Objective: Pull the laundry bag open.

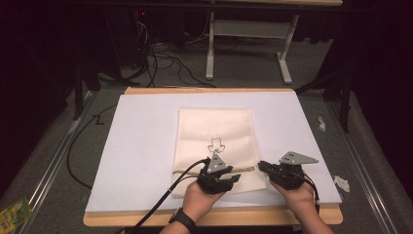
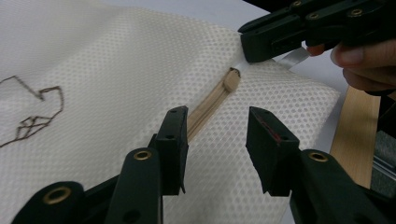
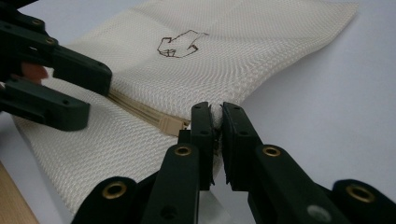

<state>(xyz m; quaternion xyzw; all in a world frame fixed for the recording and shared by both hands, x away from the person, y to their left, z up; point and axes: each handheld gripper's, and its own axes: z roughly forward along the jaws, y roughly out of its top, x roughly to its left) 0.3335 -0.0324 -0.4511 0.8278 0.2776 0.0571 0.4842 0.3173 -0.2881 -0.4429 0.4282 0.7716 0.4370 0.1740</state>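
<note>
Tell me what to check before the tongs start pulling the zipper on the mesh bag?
1. Right tongs pinching the mesh bag edge by the zipper end: ok, jaws shut on a white bit.
2. Left tongs open and ready: ok.
3. Left tongs lined up with the zipper: ok, it runs between the jaws.
4. Left tongs holding the zipper pull: not ok, it lies ahead of the jaws.
5. Bag flat on the white sheet: ok.
6. Zipper slides freely: cannot tell.
</note>
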